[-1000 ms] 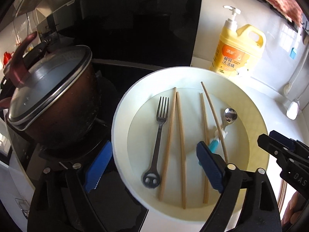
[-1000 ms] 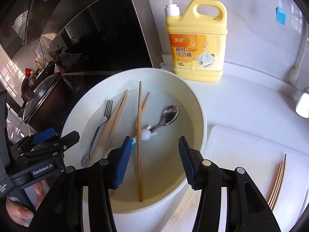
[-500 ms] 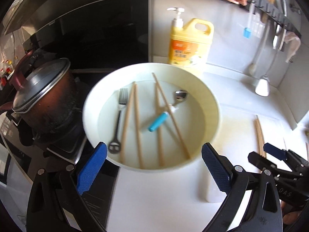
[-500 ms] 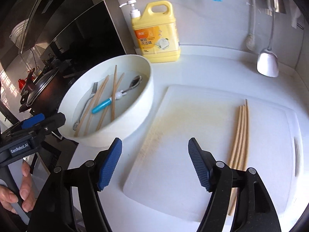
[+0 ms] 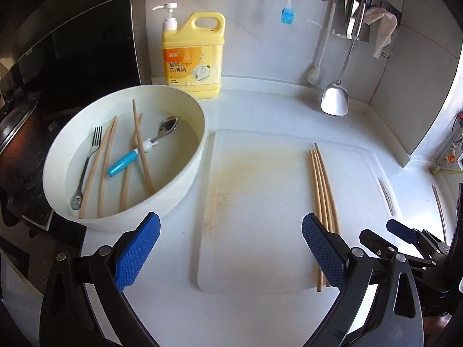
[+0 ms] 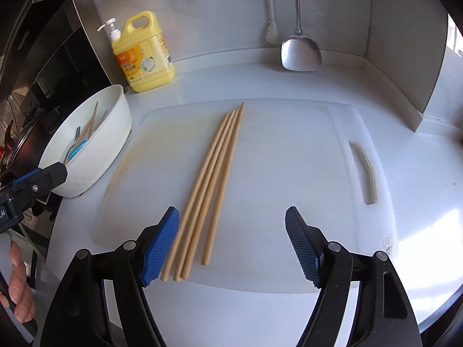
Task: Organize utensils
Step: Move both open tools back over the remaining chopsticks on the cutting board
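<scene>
White kitchen counter (image 5: pixel 260 104), stove side dark, wall rail of hanging tools behind.

Left gripper (image 5: pixel 231 248): blue pads spread wide, holding nothing, hovering over the near edge of the cutting board (image 5: pixel 260 202).

Right gripper (image 6: pixel 231 243): blue pads likewise spread wide, empty, poised above the near end of the board (image 6: pixel 289 159).

Loose chopsticks (image 6: pixel 214 185): four, laid side by side on the board, running away from the right gripper; near ends lie between its fingers, closer to the left pad (image 6: pixel 160 248). In the left view the same bundle (image 5: pixel 322 190) passes behind the left gripper's right pad (image 5: pixel 324 251).

Bowl (image 5: pixel 185 173): white, round, ahead and to the left of the left gripper, just beside the board's left edge. Contents: fork (image 5: pixel 88 162); four chopsticks (image 5: pixel 143 153), two of them crossed; spoon with blue handle (image 5: pixel 144 146).

Soap bottle (image 5: pixel 192 57): yellow, pump top, upright against the wall beyond the bowl.

Metal spatula (image 6: pixel 301 49): hanging, blade near the counter, far ahead of the right gripper.

Pot (image 5: pixel 14 127): lidded, at far left edge, partly cut off.
</scene>
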`<action>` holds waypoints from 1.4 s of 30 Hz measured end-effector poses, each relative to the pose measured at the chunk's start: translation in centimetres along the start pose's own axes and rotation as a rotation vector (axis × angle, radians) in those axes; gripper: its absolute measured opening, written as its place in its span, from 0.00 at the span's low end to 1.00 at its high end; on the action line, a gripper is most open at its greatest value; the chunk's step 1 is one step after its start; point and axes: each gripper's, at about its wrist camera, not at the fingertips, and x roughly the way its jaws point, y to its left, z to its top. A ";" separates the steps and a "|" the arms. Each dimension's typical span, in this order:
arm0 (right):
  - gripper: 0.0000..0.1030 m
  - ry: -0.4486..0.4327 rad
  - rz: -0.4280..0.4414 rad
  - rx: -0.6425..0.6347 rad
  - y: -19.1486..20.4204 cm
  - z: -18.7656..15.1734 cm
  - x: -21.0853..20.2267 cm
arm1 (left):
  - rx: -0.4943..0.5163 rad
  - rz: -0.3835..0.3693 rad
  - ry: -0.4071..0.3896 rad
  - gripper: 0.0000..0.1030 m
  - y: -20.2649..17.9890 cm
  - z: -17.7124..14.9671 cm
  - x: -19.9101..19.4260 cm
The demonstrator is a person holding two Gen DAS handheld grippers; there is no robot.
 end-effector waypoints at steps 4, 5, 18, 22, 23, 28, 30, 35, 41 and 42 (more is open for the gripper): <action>0.71 -0.017 0.011 -0.009 -1.8 0.6 0.9 | -0.023 0.025 -0.011 0.94 -2.0 -0.6 0.5; 0.71 -0.017 0.017 -0.016 -2.0 0.7 1.2 | -0.021 0.031 -0.011 0.94 -2.4 -0.6 0.7; 0.71 -0.001 -0.013 -0.032 -1.4 1.0 5.1 | 0.040 0.079 -0.005 0.94 -3.7 -1.8 2.9; 0.71 0.011 -0.032 -0.030 -1.1 1.0 5.7 | 0.021 0.067 0.015 0.94 -3.2 -2.0 3.6; 0.71 0.009 -0.050 -0.036 -1.0 1.0 5.8 | 0.023 0.072 0.016 0.94 -3.1 -2.0 3.7; 0.71 -0.006 -0.101 -0.063 -0.2 0.9 5.9 | 0.020 0.093 0.008 0.94 -3.1 -2.2 3.7; 0.71 -0.002 -0.106 -0.072 0.2 0.9 6.1 | 0.000 0.088 0.017 0.94 -3.0 -2.3 4.0; 0.71 -0.017 -0.128 -0.120 0.5 0.8 6.1 | -0.003 0.088 0.026 0.94 -3.2 -2.4 4.5; 0.71 -0.034 -0.171 -0.145 -0.4 1.1 5.7 | 0.001 0.066 0.034 0.94 -4.0 -2.4 5.2; 0.71 -0.040 -0.172 -0.138 -0.8 1.2 5.5 | 0.003 0.063 0.035 0.94 -4.2 -2.5 5.4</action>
